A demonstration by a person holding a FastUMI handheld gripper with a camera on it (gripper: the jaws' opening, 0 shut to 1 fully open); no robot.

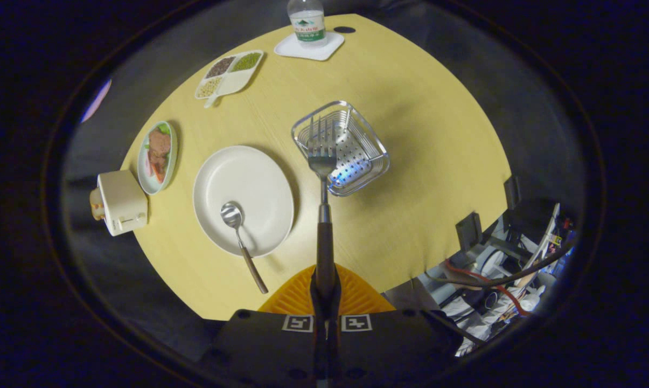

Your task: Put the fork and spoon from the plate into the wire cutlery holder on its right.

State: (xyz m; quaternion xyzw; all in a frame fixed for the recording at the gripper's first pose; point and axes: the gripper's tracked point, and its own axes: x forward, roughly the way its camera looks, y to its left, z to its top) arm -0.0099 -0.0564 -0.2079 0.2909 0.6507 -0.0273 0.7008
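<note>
The gripper [325, 293] pinches the fork [322, 178] by its handle, whose lower end is hidden between the pressed fingers. The tines overlap the near rim of the wire cutlery holder [356, 145]; whether they touch it is unclear. The spoon [241, 237] lies on the white plate [259, 178], handle overhanging the rim.

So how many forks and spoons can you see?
2. The fork is clamped by its handle in the hand-held gripper, tines over the wire cutlery holder. The spoon lies on the plate, handle poking over its rim. None seem hidden.
</note>
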